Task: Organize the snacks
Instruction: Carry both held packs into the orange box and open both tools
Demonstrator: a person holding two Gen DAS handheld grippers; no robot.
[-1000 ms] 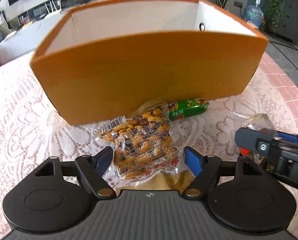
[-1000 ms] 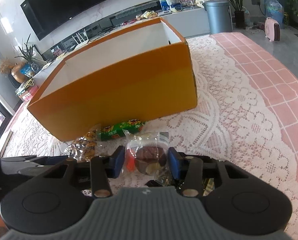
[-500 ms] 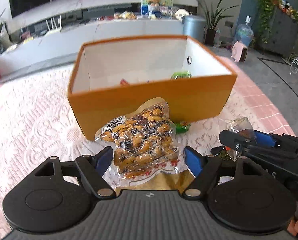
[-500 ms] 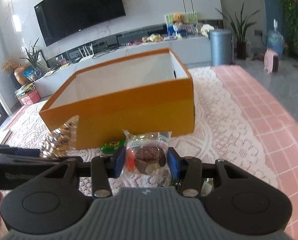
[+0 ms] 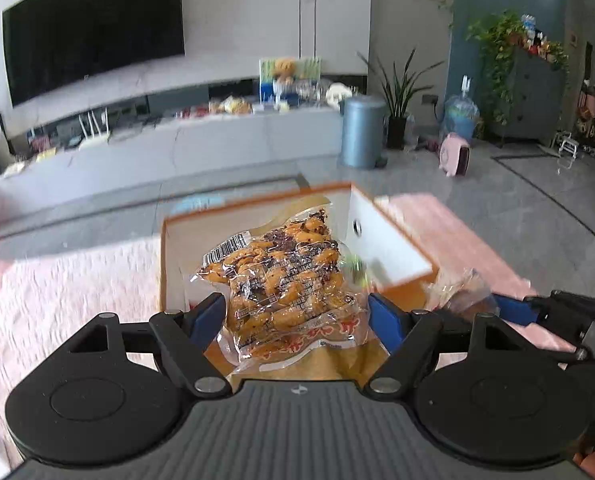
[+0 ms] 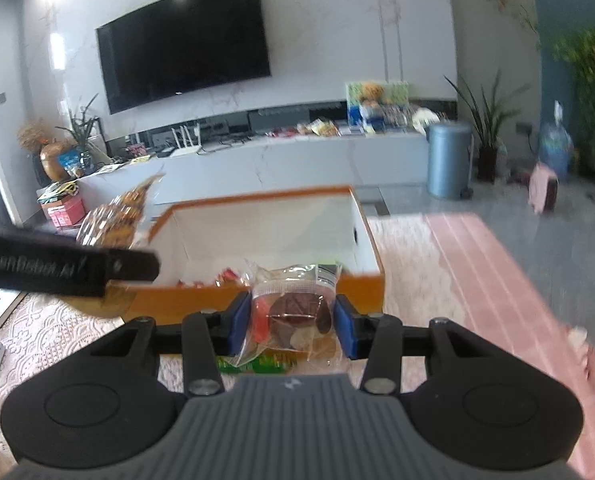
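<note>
My left gripper (image 5: 297,318) is shut on a clear bag of orange-brown nuts (image 5: 281,284) and holds it high, in front of and above the open orange box (image 5: 393,244). My right gripper (image 6: 293,326) is shut on a clear packet with a brown cookie and red piece (image 6: 293,308), raised near the box's front wall (image 6: 185,304). The box has white inner walls, with red and green snacks partly seen inside. The left gripper with the nut bag (image 6: 113,220) also shows at the left of the right wrist view.
The box stands on a table with a white lace cloth (image 6: 57,332) over pink check fabric (image 6: 497,280). A green snack packet (image 6: 261,364) lies on the cloth under my right gripper. A TV, a long cabinet and a blue bin stand far behind.
Both grippers have risen with their packets from table level to above the box's front rim. The box now appears lower and smaller, its inside showing.
</note>
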